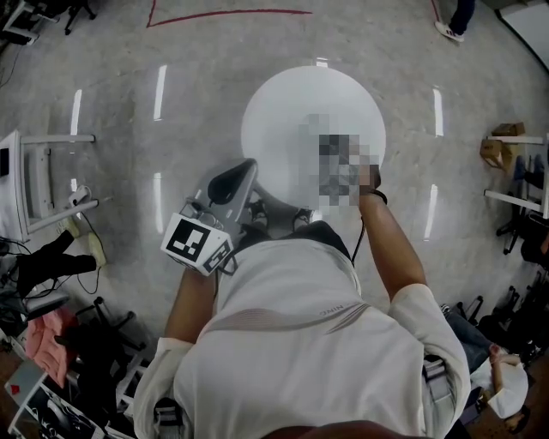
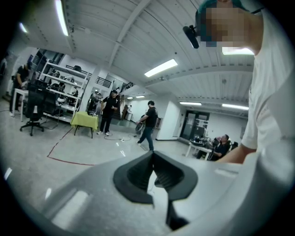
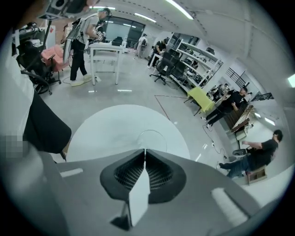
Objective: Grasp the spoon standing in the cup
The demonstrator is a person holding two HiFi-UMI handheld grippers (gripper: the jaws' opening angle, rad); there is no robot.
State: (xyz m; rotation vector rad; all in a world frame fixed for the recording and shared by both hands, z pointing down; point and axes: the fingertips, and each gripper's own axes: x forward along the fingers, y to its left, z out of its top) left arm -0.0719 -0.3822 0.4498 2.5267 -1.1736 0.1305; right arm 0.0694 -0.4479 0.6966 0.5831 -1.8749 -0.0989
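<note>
Grey polished floor (image 1: 214, 60) fills the head view, with a red tape line (image 1: 232, 13) along the upper edge. Round white worktop (image 1: 283, 111) stands at centre frame; a mosaic patch covers its lower right part. Person in a white shirt (image 1: 300, 343) occupies the lower half. Left claw (image 1: 247, 167) lies at the worktop's lower left rim, its marker cube (image 1: 199, 243) below it. Left gripper view: jaws closed together, nothing between them, aimed out across the room. Right claw (image 3: 145, 151): jaws closed together, nothing held, aimed down at the worktop, where a faint ring (image 3: 152, 137) shows just past the tips. Spoon and cup cannot be made out in any view.
</note>
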